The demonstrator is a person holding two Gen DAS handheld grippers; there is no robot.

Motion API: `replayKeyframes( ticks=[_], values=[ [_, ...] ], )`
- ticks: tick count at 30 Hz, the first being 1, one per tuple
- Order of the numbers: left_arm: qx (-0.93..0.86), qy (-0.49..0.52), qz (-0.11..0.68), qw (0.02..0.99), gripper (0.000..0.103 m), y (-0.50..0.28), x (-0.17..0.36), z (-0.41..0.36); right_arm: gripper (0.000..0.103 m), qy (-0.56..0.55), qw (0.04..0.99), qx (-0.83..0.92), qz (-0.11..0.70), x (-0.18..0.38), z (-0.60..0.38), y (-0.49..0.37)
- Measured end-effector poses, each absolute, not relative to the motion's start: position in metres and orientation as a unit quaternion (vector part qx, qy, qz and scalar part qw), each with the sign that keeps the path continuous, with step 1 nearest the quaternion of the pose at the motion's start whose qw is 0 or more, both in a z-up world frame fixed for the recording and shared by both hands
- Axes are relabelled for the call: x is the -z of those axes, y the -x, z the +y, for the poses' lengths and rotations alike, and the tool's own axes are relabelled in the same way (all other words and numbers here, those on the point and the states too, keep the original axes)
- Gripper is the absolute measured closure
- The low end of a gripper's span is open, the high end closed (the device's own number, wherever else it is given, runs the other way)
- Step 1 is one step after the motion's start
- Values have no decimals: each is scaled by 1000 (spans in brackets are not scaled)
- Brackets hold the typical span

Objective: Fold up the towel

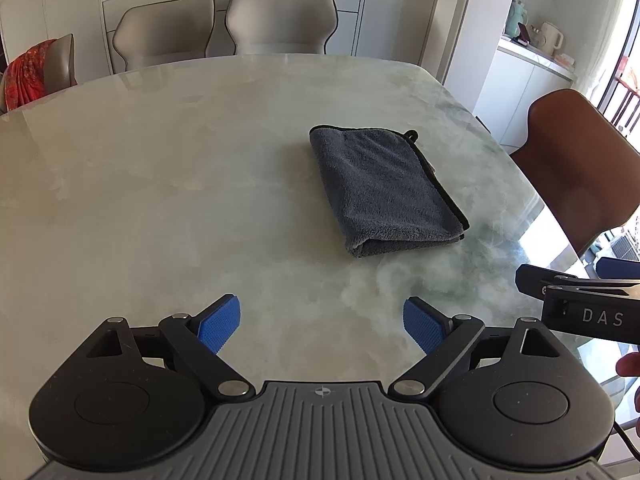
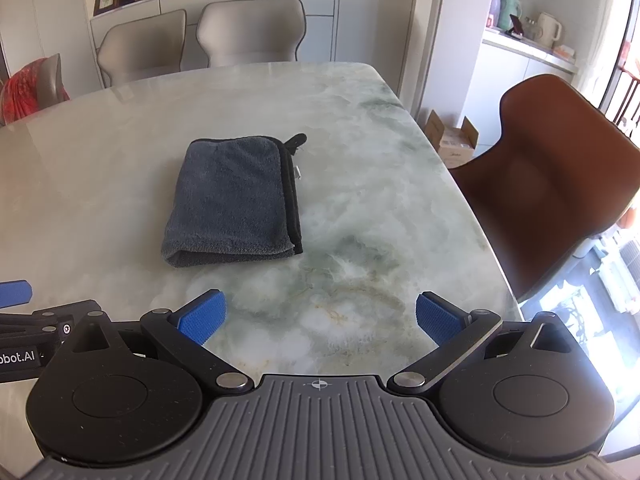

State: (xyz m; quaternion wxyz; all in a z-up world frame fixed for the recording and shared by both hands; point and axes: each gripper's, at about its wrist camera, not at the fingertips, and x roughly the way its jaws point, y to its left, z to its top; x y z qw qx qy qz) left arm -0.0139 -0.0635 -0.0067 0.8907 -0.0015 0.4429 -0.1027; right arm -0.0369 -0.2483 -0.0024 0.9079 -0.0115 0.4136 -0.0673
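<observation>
A grey towel (image 1: 380,188) with black edging lies folded into a thick rectangle on the marble table (image 1: 160,184); it also shows in the right wrist view (image 2: 232,200). A black hanging loop sticks out at its far right corner. My left gripper (image 1: 322,324) is open and empty, held above the table short of the towel's near edge. My right gripper (image 2: 320,316) is open and empty, near and slightly right of the towel. Part of the right gripper's body (image 1: 588,300) shows at the left view's right edge.
A brown chair (image 2: 552,184) stands at the table's right side. Two beige chairs (image 1: 224,28) stand at the far side. A red cloth (image 1: 28,76) hangs on a chair at far left. A cardboard box (image 2: 452,136) sits on the floor.
</observation>
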Motion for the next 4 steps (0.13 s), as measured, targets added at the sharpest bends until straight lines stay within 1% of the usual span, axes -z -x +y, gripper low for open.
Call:
replayKeyframes(
  ticks=[4],
  values=[
    [101, 0, 442, 892, 7, 13, 7, -64, 1, 13, 908, 68, 414, 3, -249, 37]
  ],
)
